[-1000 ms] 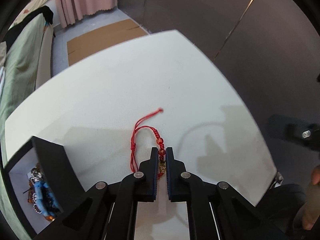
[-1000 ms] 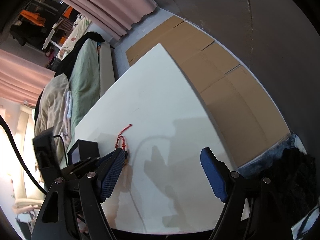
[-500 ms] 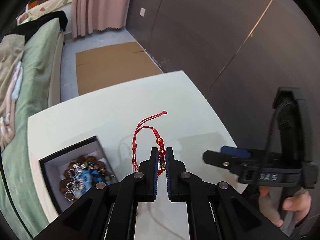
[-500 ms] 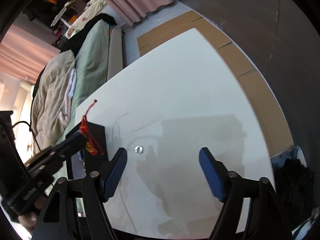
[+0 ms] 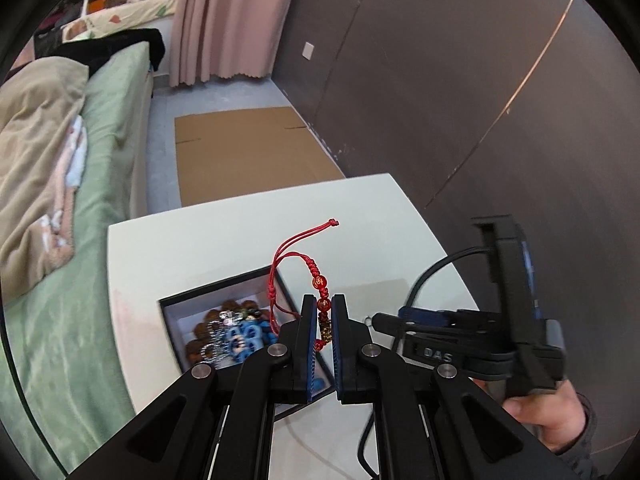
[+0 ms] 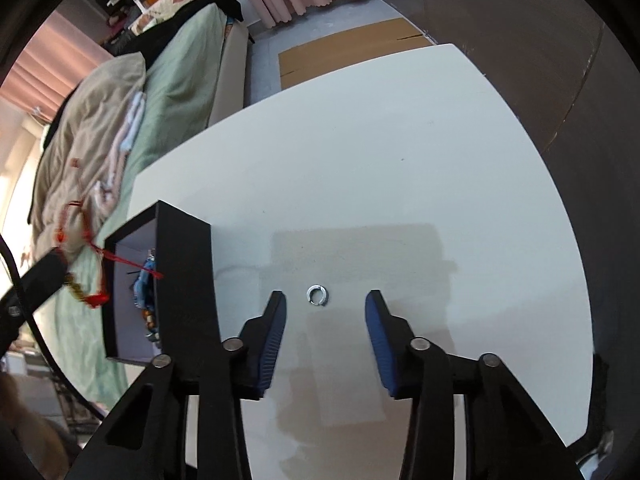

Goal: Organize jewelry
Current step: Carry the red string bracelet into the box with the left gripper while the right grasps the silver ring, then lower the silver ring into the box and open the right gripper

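So the left gripper is clamped tight on the beaded part of a red braided cord bracelet, holding it up in the air over the black open-top jewelry box with a white lining, cord loop sticking up. That box sits on the white table with a pile of blue and brown beaded pieces inside. The right gripper is spread wide, empty, with a small silver ring lying on the table between its fingertips.
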A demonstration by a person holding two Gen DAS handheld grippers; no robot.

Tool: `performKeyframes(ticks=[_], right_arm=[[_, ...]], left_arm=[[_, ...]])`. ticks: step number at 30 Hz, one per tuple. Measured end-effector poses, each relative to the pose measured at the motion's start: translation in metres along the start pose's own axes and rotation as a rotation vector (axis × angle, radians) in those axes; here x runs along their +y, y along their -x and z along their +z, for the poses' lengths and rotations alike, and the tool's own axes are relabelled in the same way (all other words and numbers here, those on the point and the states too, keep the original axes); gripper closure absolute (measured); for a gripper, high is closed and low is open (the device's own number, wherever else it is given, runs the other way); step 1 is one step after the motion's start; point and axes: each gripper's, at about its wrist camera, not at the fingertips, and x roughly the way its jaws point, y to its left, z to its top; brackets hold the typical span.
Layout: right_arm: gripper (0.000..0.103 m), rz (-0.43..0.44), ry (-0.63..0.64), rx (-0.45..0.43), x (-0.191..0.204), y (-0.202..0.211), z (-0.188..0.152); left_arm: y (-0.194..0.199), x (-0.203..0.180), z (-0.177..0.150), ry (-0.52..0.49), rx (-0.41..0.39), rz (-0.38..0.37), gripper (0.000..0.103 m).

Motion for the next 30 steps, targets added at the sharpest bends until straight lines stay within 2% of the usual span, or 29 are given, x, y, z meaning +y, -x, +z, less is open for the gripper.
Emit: performKeyframes(ticks=[4,11,14,21,28,29,30], right_arm=[[0.068,-0.043,0.031,0.009,0.008,-0.008,-0.001],[0.074,-0.190,0.119,-0.011,0.024,-0.018,-0.002],[0.088,-0.231,0.145,-0.018,0.028,-0.017,-0.003],[0.089,-0.151,0.110,-0.035,0.022,0.001,-0.003],[0.089,-0.038,0.085,-0.122,0.028,0.049,-0.005],[0.089,-0.021,0.084,-0.134,0.030,0.056,-0.006],[0.089,0.002,0.084,-0.146,0.033,0.060,-0.007]], left_arm=[[0.010,0.011,-0.002,0.015,-0.018,0.006,0.096],[0.014,0.030,-0.009,0.047,-0.009,0.027,0.096],[0.015,0.033,-0.011,0.049,-0.001,0.027,0.096],[0.013,0.038,-0.013,0.065,0.025,0.004,0.096],[0.007,0.047,-0.012,0.128,0.063,-0.016,0.095],[0.006,0.047,-0.013,0.134,0.067,-0.011,0.094],[0.006,0.048,-0.013,0.135,0.071,-0.005,0.088]])
